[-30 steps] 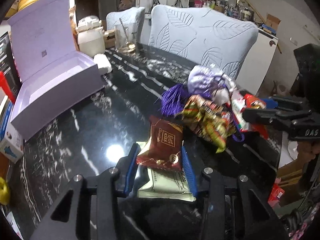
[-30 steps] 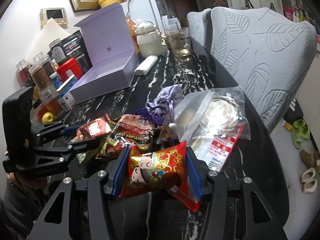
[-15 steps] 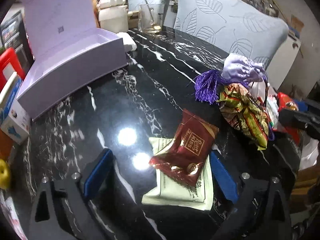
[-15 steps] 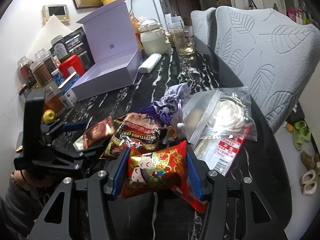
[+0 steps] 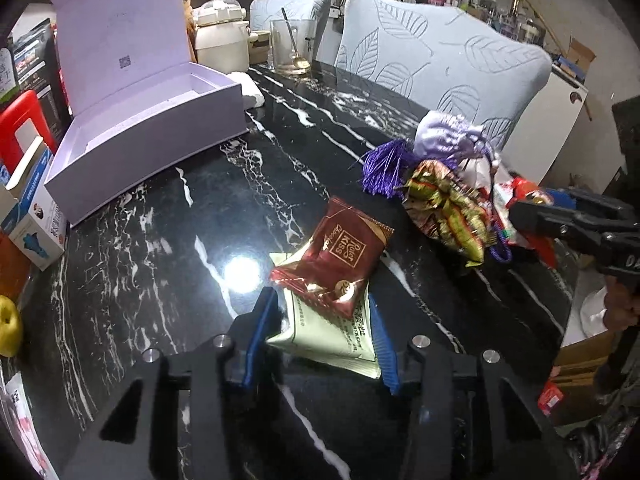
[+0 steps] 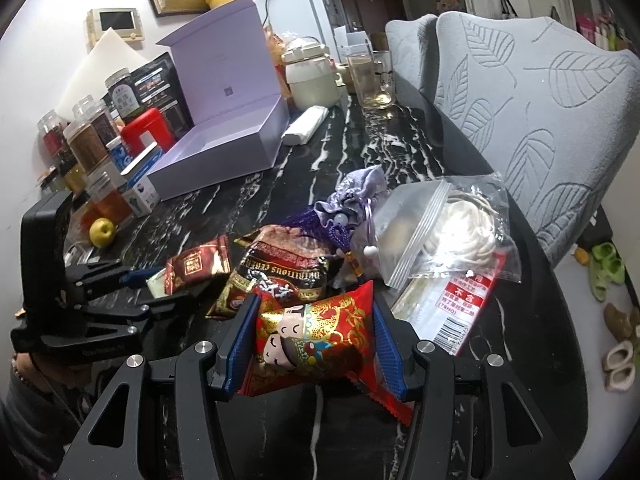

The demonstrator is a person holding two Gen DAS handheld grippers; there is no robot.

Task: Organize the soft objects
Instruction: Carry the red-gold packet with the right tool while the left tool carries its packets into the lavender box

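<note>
Left tongs (image 5: pixel 320 332) clamped pale-green paper sachet (image 5: pixel 332 340), long axis toward twelve; right tongs (image 6: pixel 314 344) gripped red foil pouch (image 6: pixel 316 340); we noted open lilac box (image 5: pixel 132 136) at ten.

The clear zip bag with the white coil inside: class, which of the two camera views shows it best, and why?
The right wrist view shows the clear zip bag best: whole, unobstructed, lying on the black marble table by the purple pouch. The left wrist view hides it almost wholly behind the snack pile.
</note>
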